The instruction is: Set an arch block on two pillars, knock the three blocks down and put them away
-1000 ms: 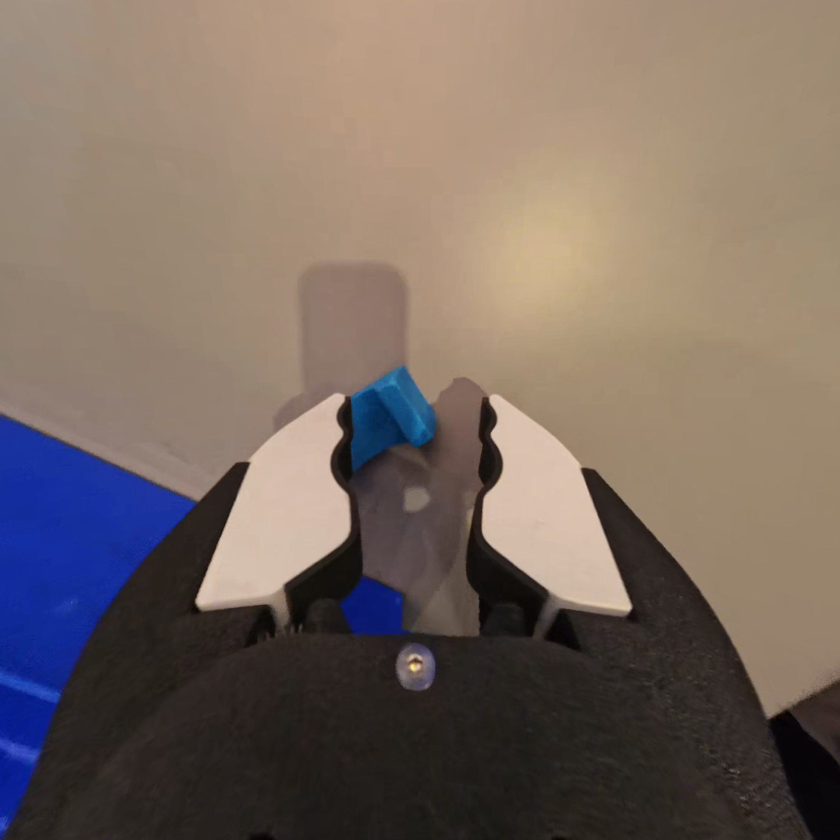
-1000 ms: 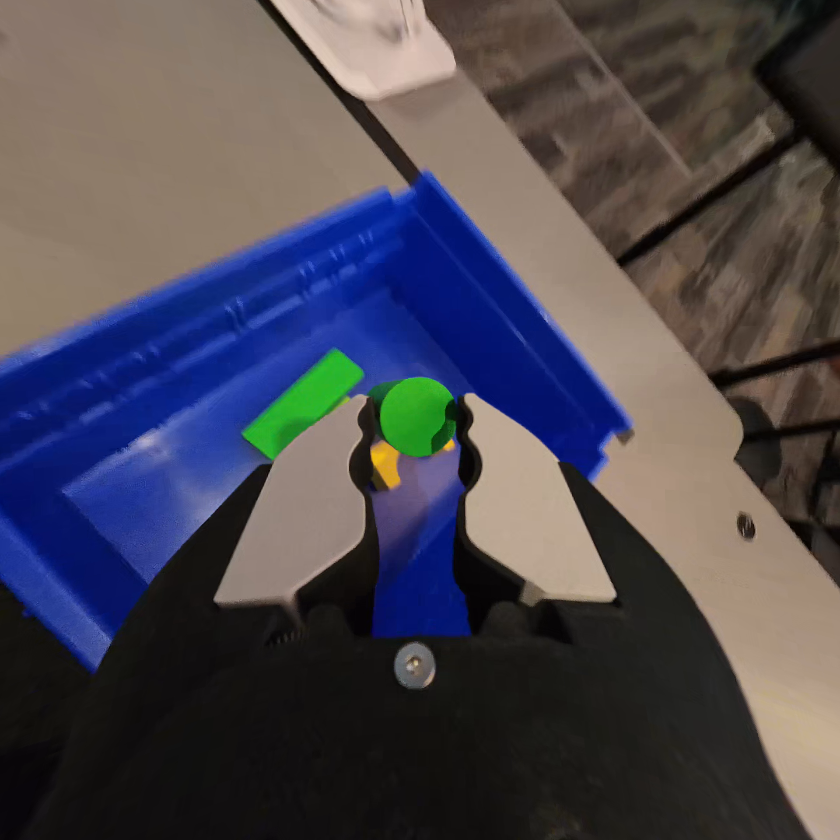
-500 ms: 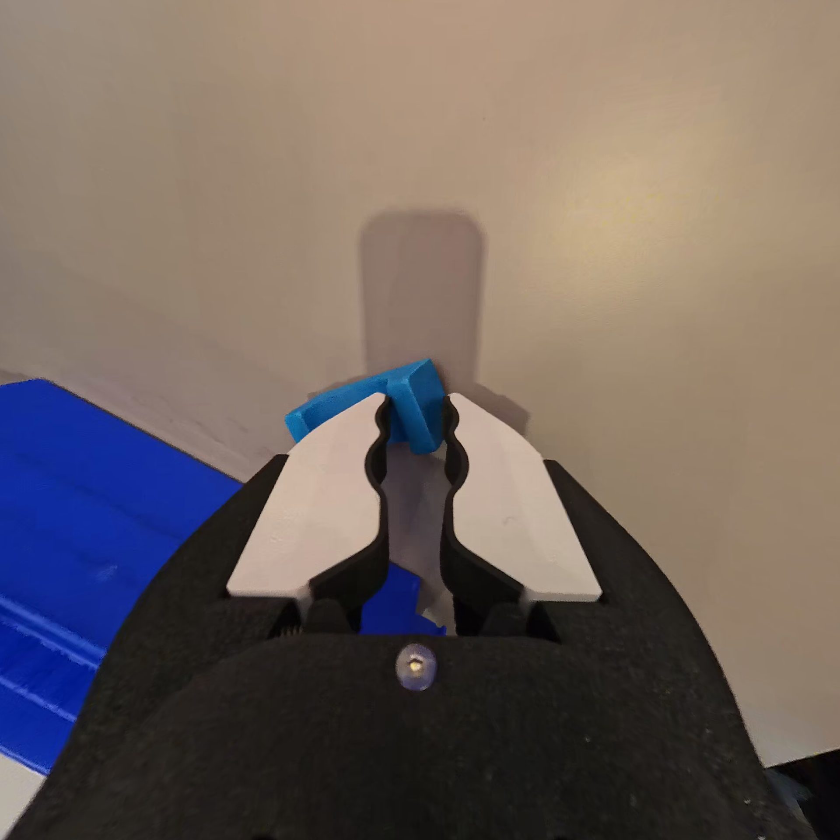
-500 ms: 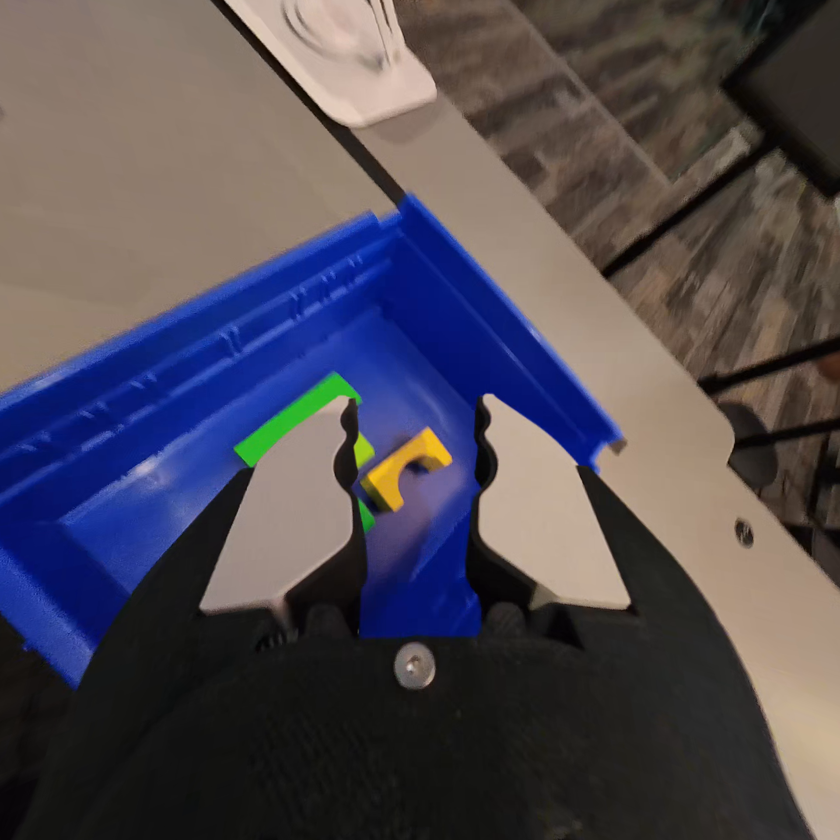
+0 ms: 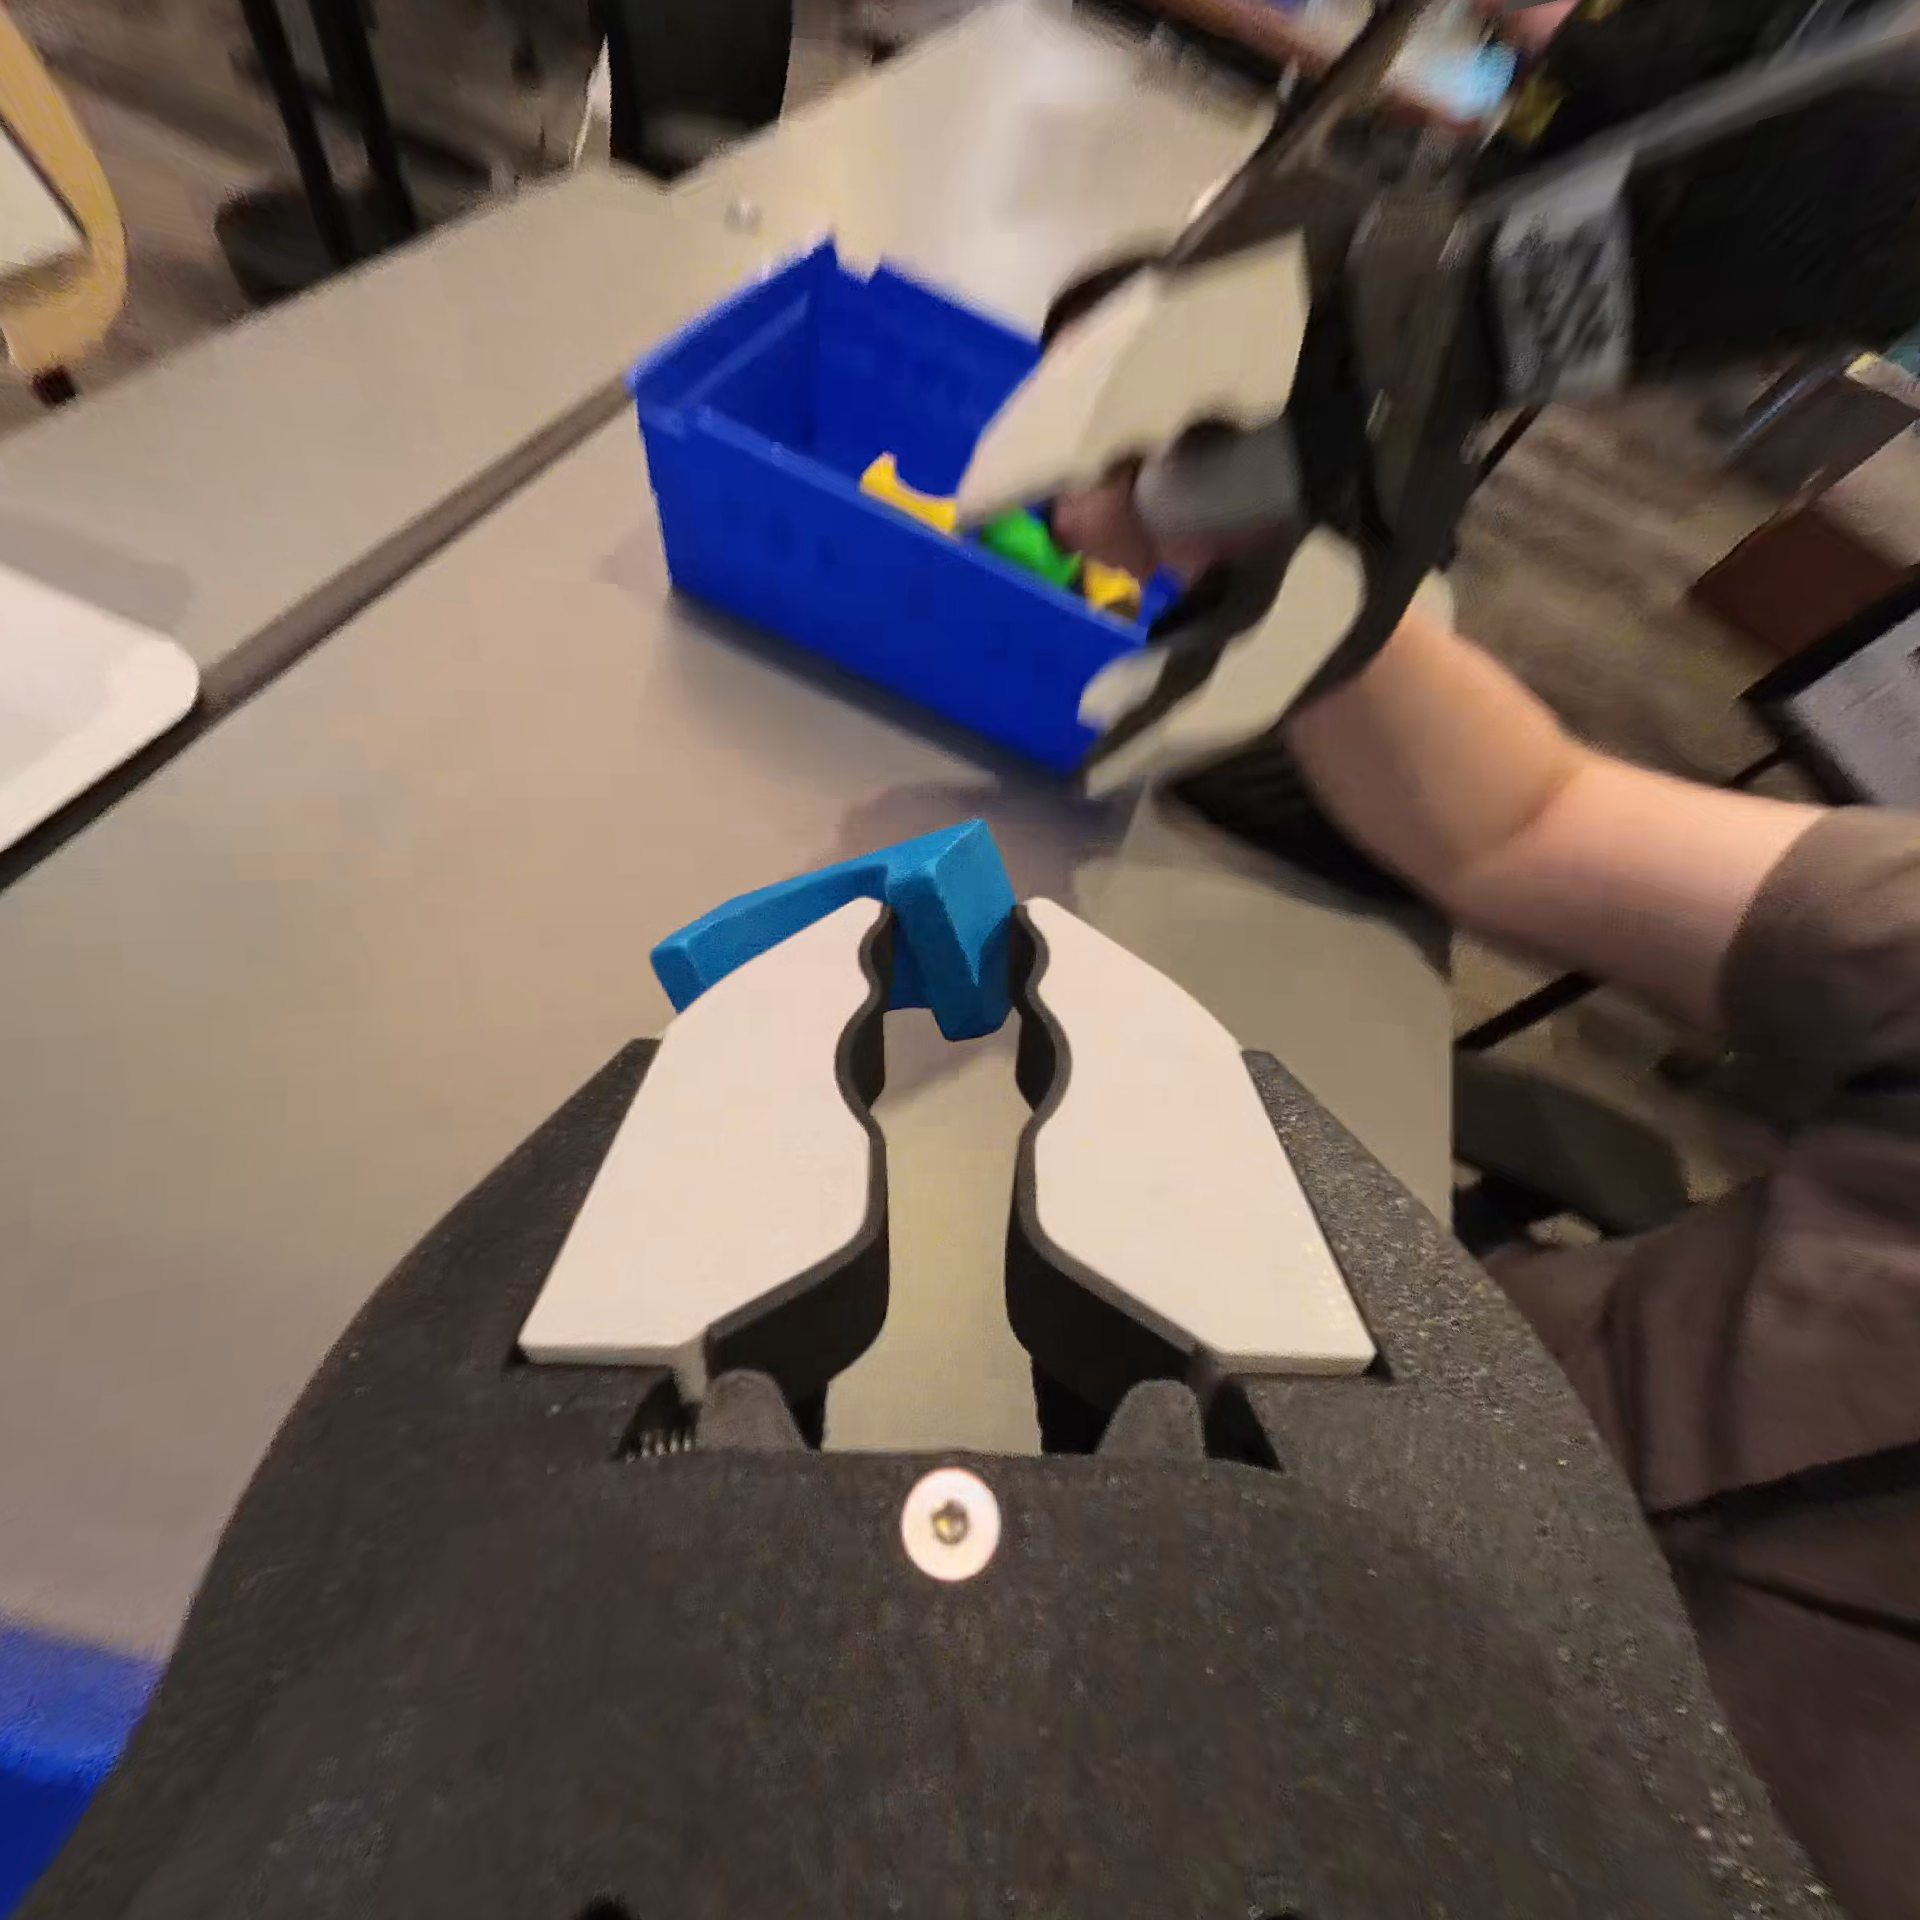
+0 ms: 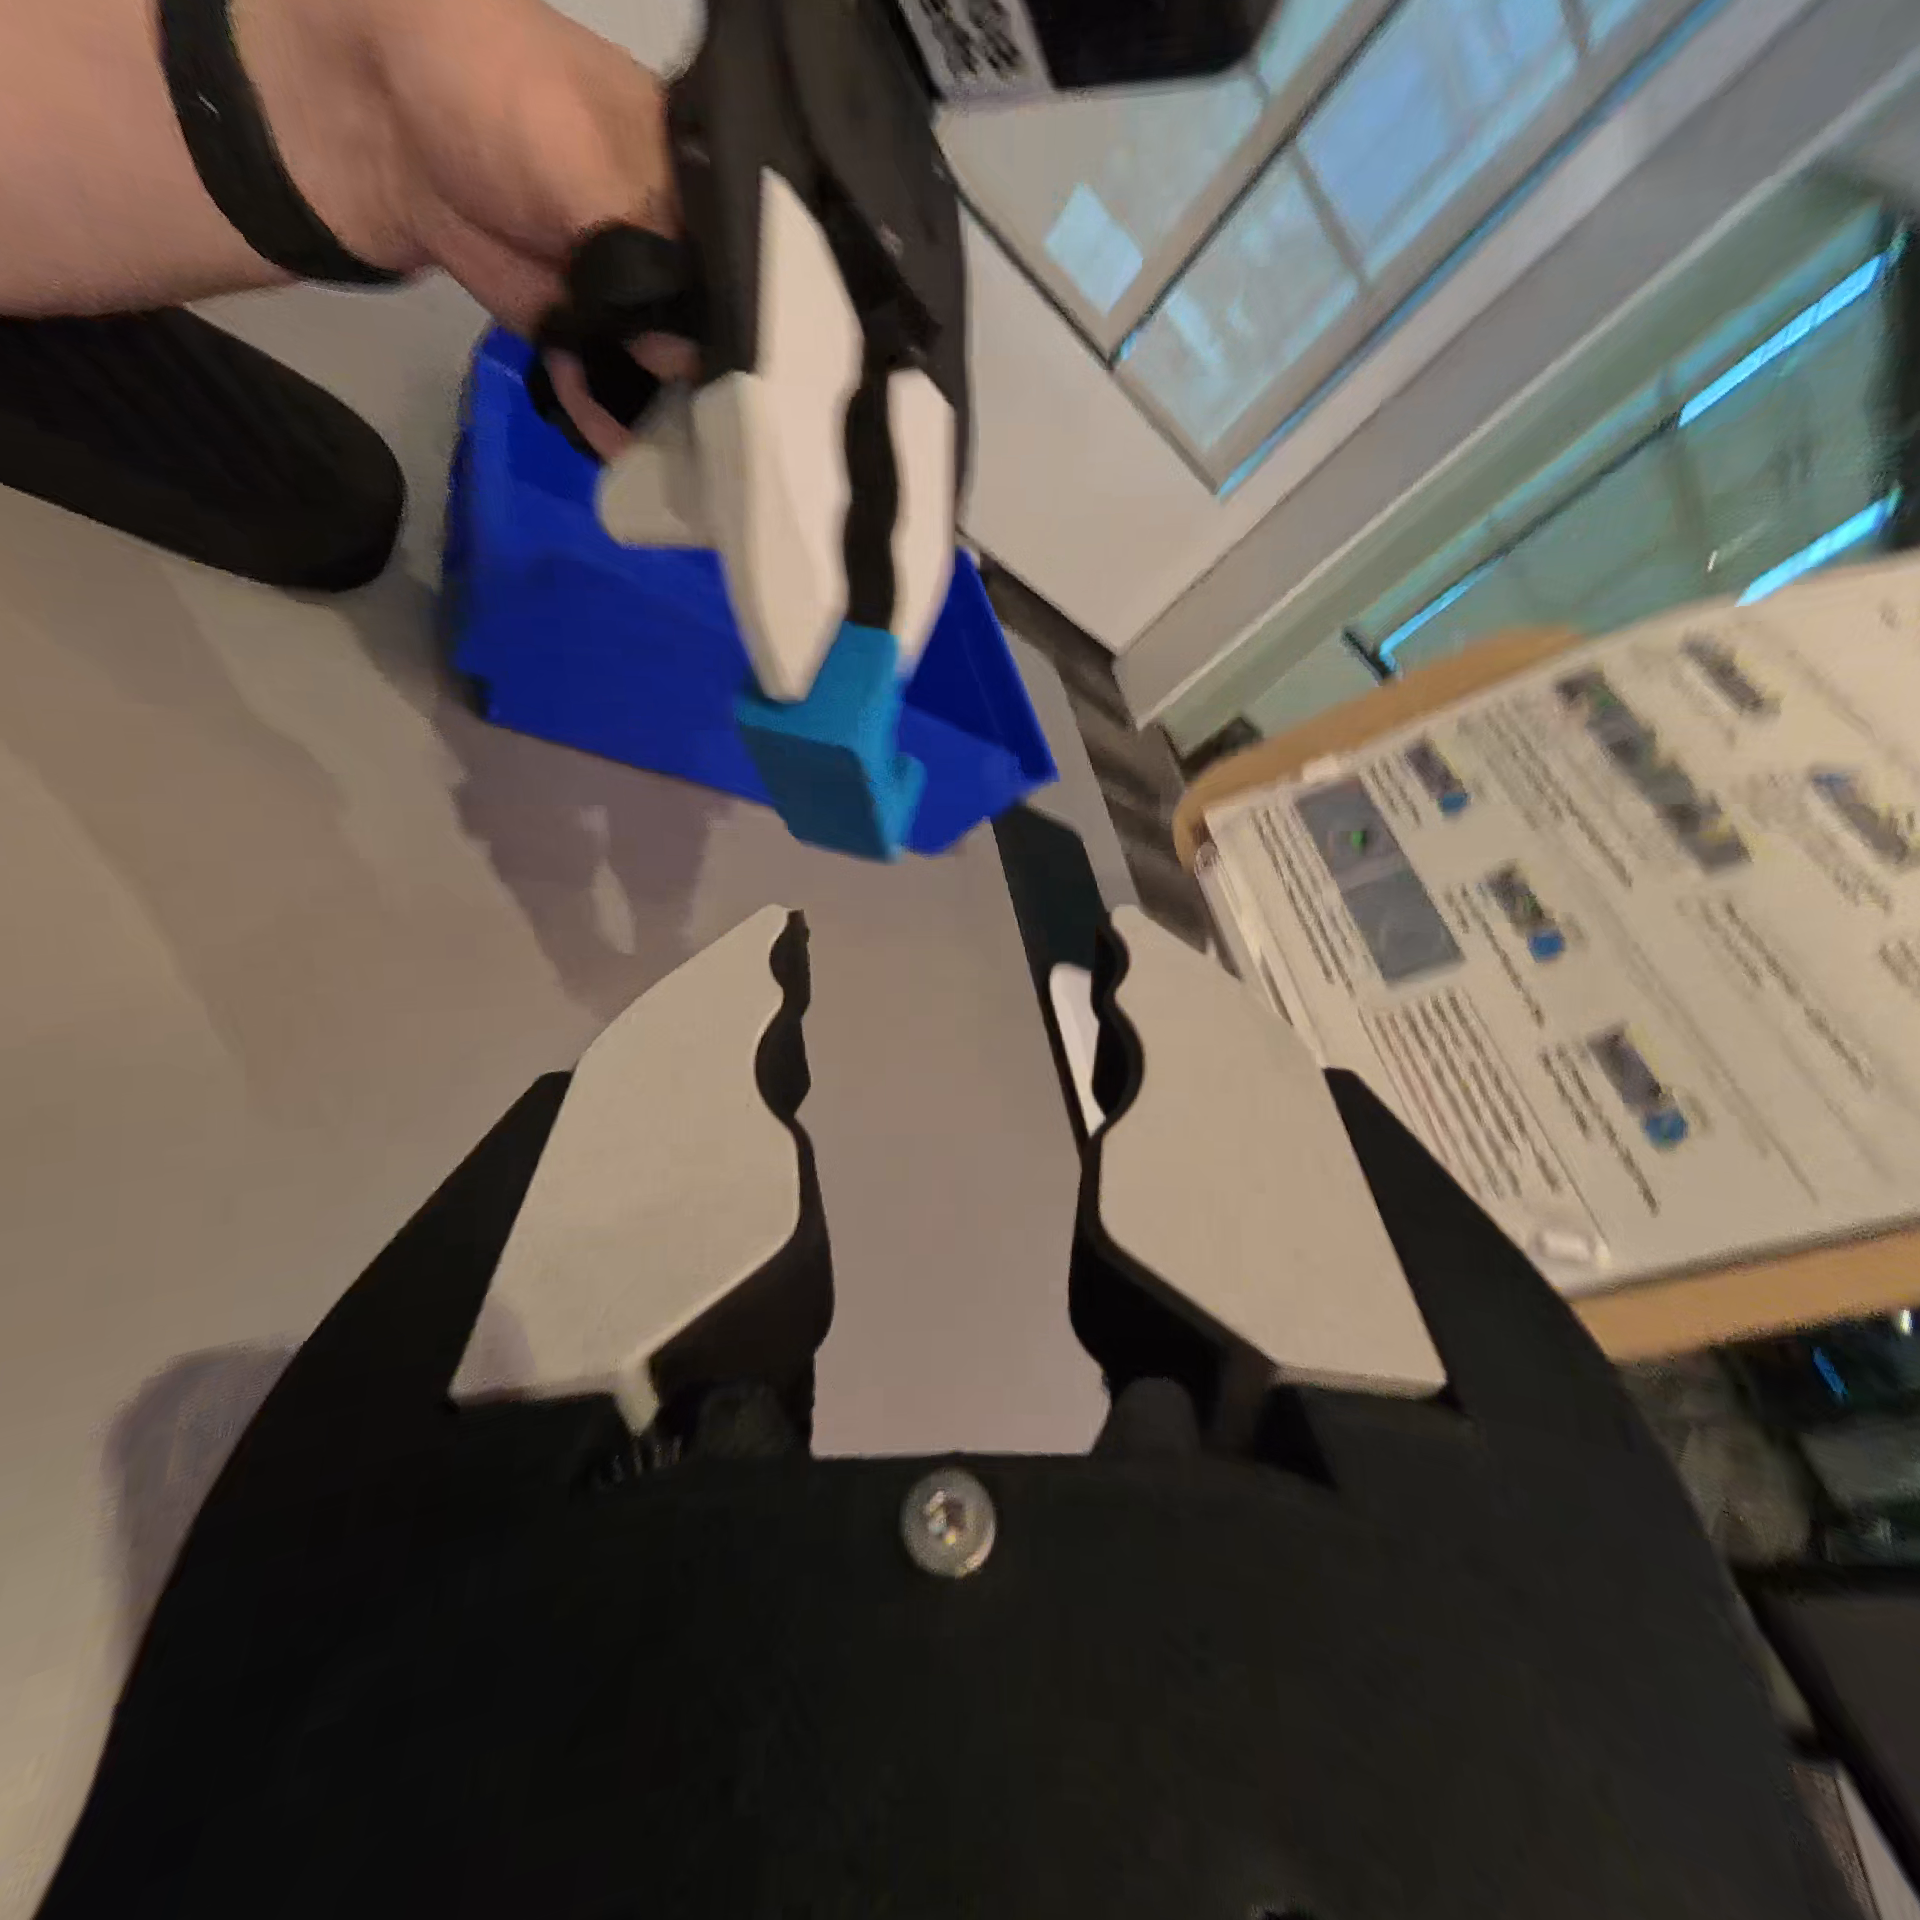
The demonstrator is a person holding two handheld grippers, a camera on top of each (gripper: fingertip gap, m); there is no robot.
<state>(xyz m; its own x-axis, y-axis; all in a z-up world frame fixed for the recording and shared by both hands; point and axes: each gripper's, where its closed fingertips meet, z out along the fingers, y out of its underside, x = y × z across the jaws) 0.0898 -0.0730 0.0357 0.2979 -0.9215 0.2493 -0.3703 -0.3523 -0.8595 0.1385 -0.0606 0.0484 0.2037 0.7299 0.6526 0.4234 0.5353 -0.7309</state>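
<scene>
Left gripper (image 5: 948, 914) clenched on one leg of the blue arch block (image 5: 940, 935), held above the bench (image 5: 436, 831), long axis running leftward. Right gripper (image 6: 951, 935) released, empty, near the blue bin (image 5: 831, 540).

In the left wrist view we find the arch block (image 5: 940, 940) between the tips of the left gripper (image 5: 948, 920), raised above the table (image 5: 364, 831). Farther off and a little to the right, the bin (image 5: 831, 561) stands on the table near its far edge. Several blocks (image 5: 1023, 540) lie in the bin. The right gripper (image 5: 1049, 603) hangs over the bin's right end, its tips well apart. At the left edge, a flat tray (image 5: 73, 707) rests on the table. In the right wrist view we see the left gripper (image 6: 847, 644) in front of the bin (image 6: 582, 644), and a printed sheet (image 6: 1610, 935) lies to the right.
</scene>
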